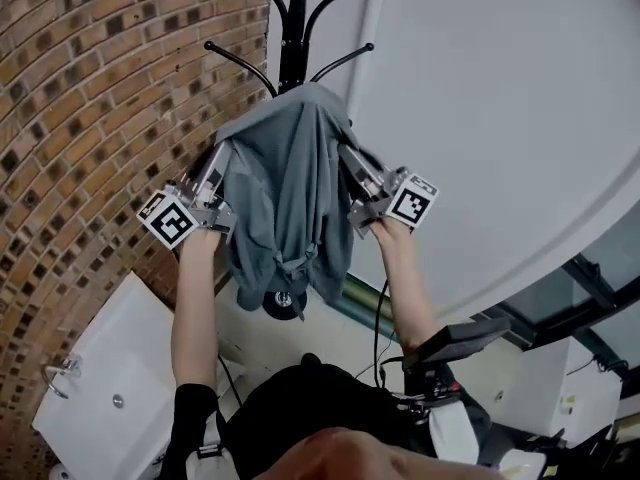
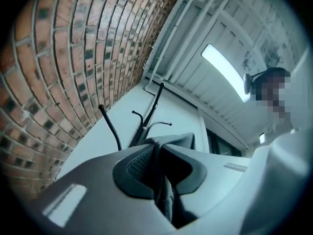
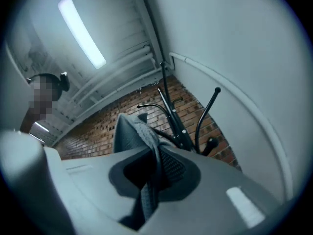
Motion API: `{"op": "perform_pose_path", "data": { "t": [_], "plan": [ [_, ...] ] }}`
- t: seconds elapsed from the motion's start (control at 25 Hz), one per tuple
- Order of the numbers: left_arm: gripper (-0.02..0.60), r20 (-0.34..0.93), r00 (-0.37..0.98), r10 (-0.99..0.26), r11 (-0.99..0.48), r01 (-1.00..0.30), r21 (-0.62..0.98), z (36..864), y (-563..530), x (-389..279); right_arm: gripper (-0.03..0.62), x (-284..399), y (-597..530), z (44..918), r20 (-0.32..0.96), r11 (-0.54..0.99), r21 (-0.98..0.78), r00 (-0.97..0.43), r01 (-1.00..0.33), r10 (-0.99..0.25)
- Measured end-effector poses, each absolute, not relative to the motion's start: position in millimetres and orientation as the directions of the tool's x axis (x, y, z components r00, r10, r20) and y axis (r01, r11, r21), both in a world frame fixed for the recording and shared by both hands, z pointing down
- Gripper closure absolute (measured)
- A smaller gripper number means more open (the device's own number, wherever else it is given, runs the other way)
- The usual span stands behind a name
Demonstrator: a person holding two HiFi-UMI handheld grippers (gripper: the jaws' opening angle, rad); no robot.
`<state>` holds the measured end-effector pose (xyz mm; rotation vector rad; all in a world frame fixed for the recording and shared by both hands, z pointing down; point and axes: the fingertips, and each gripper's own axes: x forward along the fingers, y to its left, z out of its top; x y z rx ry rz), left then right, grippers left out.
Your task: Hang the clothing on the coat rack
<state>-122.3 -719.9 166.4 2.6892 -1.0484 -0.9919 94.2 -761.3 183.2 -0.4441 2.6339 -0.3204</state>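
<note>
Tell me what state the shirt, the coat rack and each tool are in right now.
Shirt: held up by both tools, hanging bunched between them, its top at the rack; can't tell if it has caught a hook.
Coat rack: upright, the hooks in view bare.
Left tool: shut on the shirt.
Right tool: shut on the shirt.
</note>
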Motion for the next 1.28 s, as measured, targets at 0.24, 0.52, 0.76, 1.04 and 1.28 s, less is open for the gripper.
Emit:
{"op": "perform_pose_path", "data": {
  "t": [0.24,0.52,0.76,1.04,1.28],
  "plan": [
    [0.537,-0.597,0.626,-0.502,-0.840,-0.516,0.165,195.0,-675.3,-84.5,0.574,72.0,-714.9,199.7,-0.423,0.945,-0.254,-0.855,-0.207,-0.301],
    [0.517,-0.669,0.497,-0.553,-0.780,-0.591,0.205,244.7,-609.6,-138.8,0.411,132.0,-667.3,259.7,-0.393,0.792,-0.385,-0.693,-0.473,-0.604],
    [0.517,-0.687,0.506,-0.522,-0.808,-0.550,0.208,292.9,-545.0,-130.5,0.412,139.8,-598.5,341.7,-0.232,0.684,-0.522,-0.687,-0.510,-0.689],
    [0.518,-0.644,0.552,-0.529,-0.824,-0.517,0.233,333.5,-451.8,-79.7,0.414,100.9,-539.1,355.0,-0.177,0.761,-0.484,-0.804,-0.431,-0.568],
    [0.520,-0.534,0.496,-0.685,-0.697,-0.660,0.280,363.5,-376.9,-67.1,0.417,63.7,-448.8,385.8,-0.146,0.857,-0.473,-0.941,-0.205,-0.306]
  ]
}}
